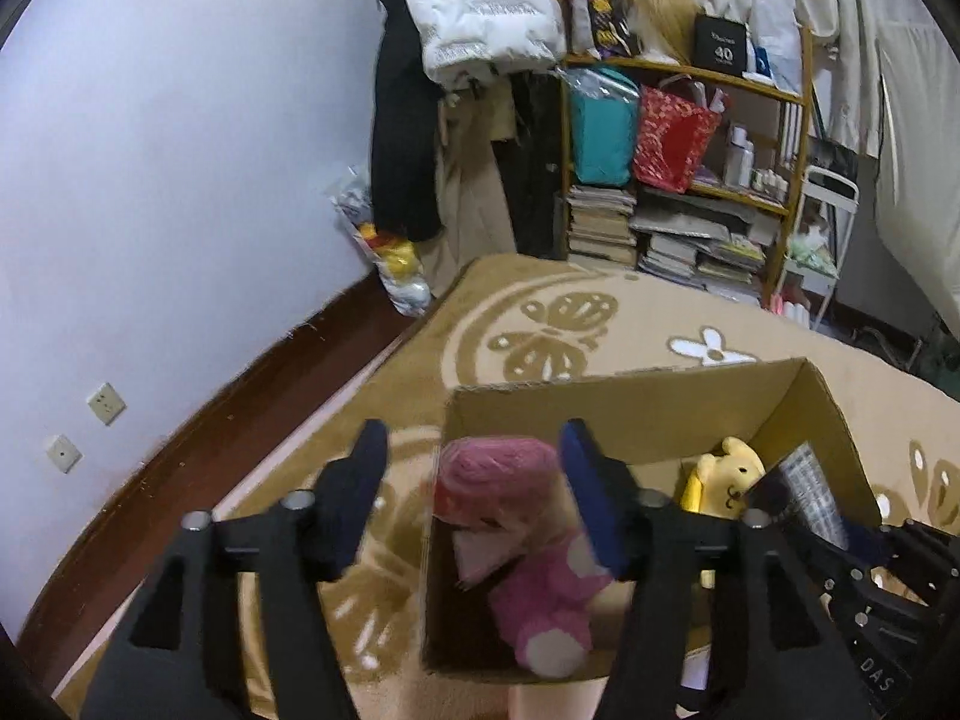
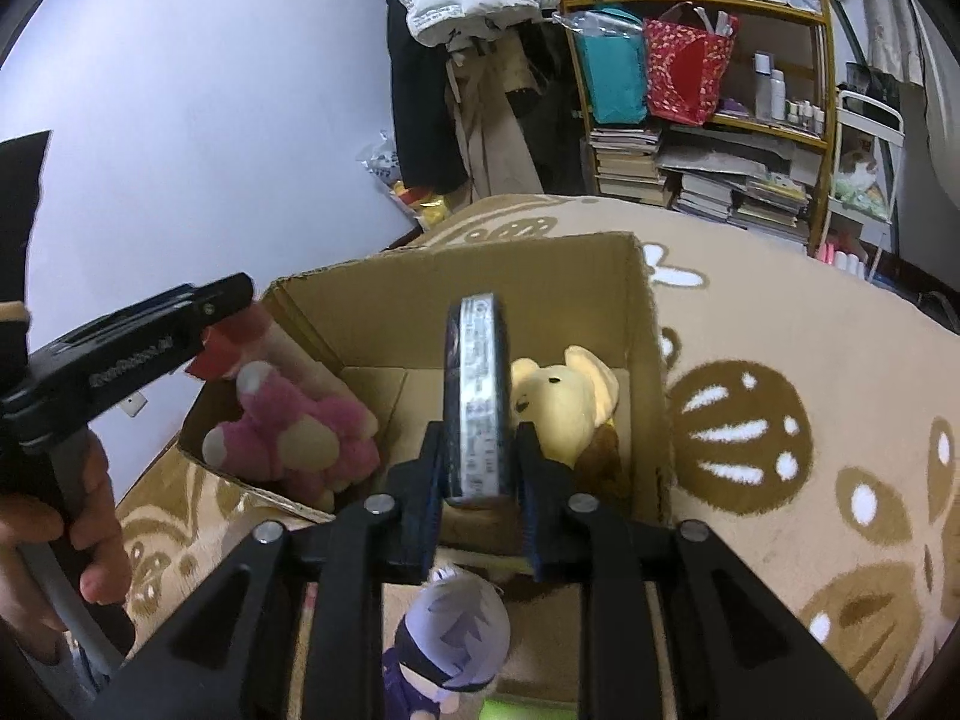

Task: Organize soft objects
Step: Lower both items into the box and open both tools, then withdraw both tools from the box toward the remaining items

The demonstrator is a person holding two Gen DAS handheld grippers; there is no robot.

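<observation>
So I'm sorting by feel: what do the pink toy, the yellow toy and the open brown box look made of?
Pink stuffed toy: fuzzy plush fabric, matte, with visible nap. Yellow stuffed toy: smoother short-pile plush, probably soft-filled. Open brown box: corrugated cardboard, matte, raw-looking edges along its rim.

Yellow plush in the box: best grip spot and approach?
Grip the yellow plush across its rounded head, coming from above through the open top of the cardboard box. It lies head-up by the right wall, so a side approach is blocked; the flat item in the right gripper crowds its left.
</observation>
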